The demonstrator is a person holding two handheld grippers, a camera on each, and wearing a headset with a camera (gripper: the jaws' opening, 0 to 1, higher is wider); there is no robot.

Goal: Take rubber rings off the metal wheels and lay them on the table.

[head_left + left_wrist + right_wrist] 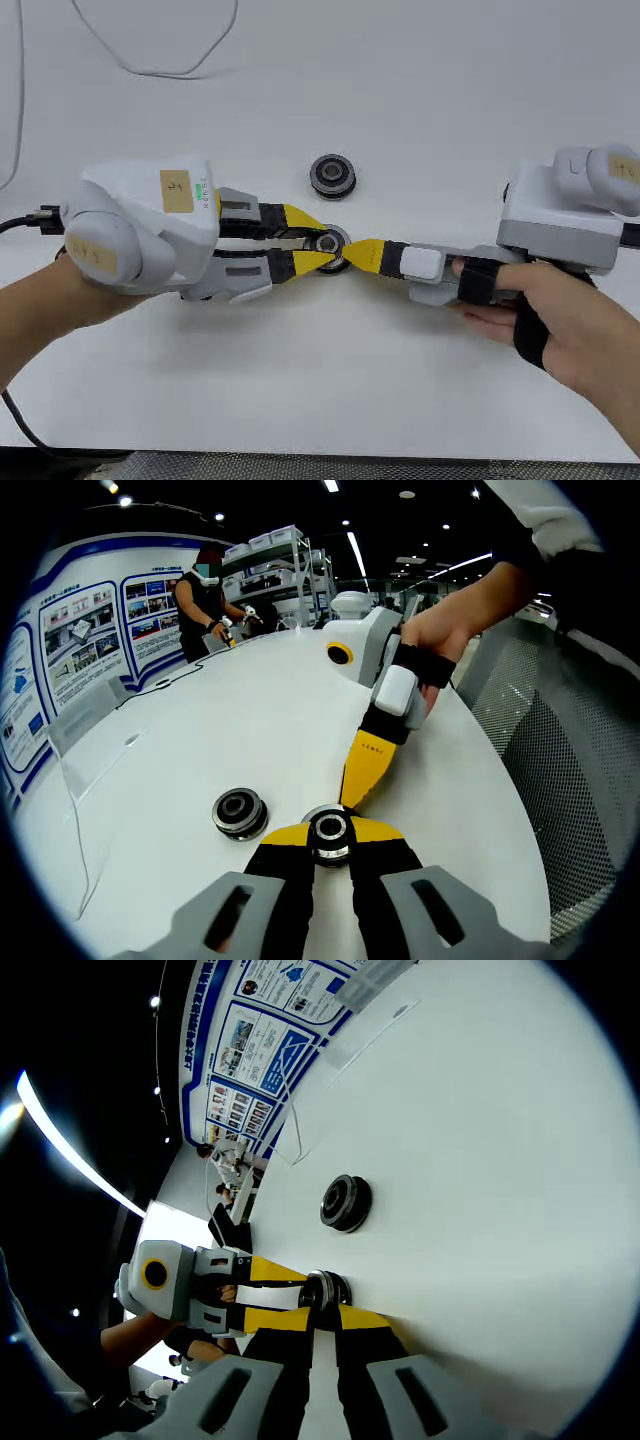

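On the left, a hand (55, 300) holds the left gripper (318, 243) low over the white desk (300, 380), its yellow-tipped jaws pointing right. They pinch a small metal wheel (332, 244), one tip on the far side of the wheel and one on the near side. In the left gripper view the same wheel (331, 835) sits squarely between those tips, resting on the desk. Beyond the pinched wheel, a little further from the person and clear of both grippers, a second wheel (332, 176) lies flat with its dark outer band on it. To the right of the pinched wheel the right gripper (352, 254) reaches in from the other side. Its jaws are drawn together into a single yellow point that touches the wheel's right rim. Whether that point has nipped the rubber ring I cannot tell. Further right of the wheel, the other hand (545, 325) grips that tool's handle.
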